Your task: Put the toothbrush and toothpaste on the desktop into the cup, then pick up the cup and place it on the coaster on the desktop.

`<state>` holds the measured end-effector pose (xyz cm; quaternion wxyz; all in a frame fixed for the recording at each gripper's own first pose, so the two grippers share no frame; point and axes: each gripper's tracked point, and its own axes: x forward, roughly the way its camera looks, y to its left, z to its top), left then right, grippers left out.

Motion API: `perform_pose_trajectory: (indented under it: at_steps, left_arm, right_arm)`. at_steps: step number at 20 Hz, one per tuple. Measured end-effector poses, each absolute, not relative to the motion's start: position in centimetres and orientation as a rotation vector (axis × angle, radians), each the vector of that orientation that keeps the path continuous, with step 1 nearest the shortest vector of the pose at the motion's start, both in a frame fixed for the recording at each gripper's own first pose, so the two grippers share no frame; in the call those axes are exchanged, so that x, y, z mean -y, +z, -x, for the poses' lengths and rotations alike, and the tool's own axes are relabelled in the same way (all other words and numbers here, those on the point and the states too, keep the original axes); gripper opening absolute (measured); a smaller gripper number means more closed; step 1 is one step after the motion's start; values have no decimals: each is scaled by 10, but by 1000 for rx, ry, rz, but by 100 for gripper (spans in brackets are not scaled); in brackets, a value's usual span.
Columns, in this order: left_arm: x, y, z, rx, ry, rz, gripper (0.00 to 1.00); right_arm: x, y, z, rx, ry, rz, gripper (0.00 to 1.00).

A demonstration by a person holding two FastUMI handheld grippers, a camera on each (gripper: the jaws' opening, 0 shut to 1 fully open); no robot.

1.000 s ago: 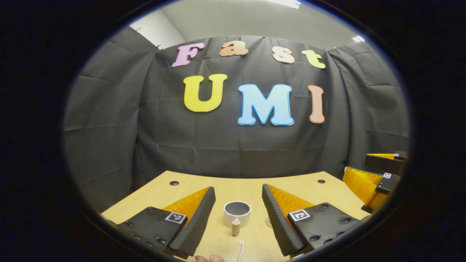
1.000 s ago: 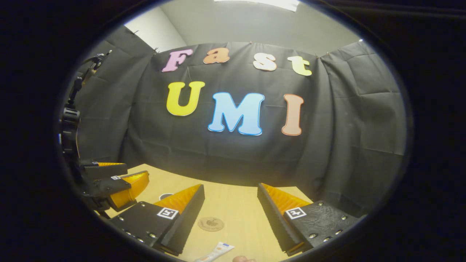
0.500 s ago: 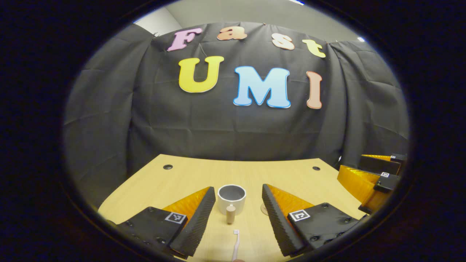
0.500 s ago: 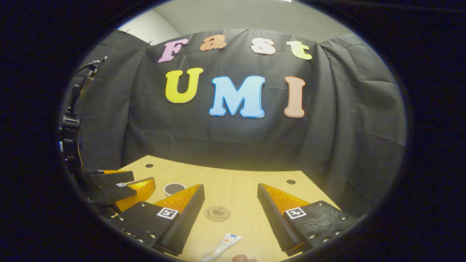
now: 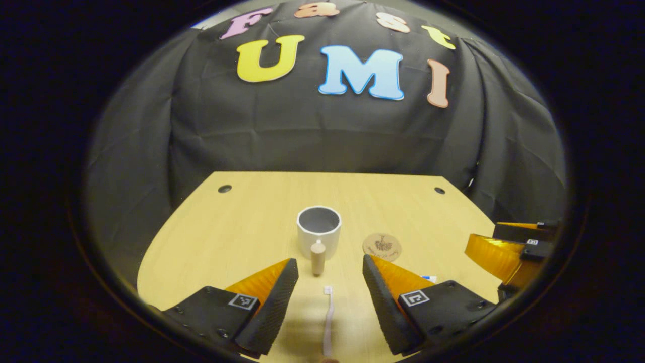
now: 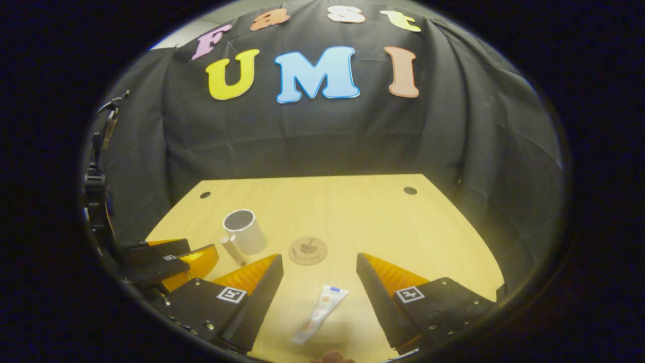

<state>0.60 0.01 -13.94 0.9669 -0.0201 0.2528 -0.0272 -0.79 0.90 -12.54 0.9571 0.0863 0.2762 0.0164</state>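
A white cup (image 5: 319, 232) with a wooden handle stands upright mid-table, also seen at the left as the cup (image 6: 245, 231). A pale toothbrush (image 5: 328, 320) lies on the wood, between the fingers of my open left gripper (image 5: 330, 275), which hovers above it. A round brown coaster (image 5: 382, 246) lies right of the cup; the same coaster (image 6: 308, 250) sits ahead of my open right gripper (image 6: 319, 269). A white toothpaste tube (image 6: 321, 313) lies flat between the right gripper's fingers, below them. Neither gripper holds anything.
The light wooden table (image 5: 242, 222) has two small dark holes near its back corners. Black cloth closes the booth behind and at both sides. The other gripper (image 5: 509, 247) shows at the right edge of the left gripper view.
Both views have tilted down and risen, so more of the tabletop shows. The toothbrush and toothpaste now lie fuller in sight between the fingers. Both grippers stay open.
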Motion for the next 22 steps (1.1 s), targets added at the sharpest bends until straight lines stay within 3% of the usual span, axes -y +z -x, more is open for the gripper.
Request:
perform_pose_trajectory:
  at_steps: [22]
  left_arm:
    - [-2,-275,39,-1211,-59,2,88]
  right_arm:
    - [-40,-260,51,-1278,44,-300,94]
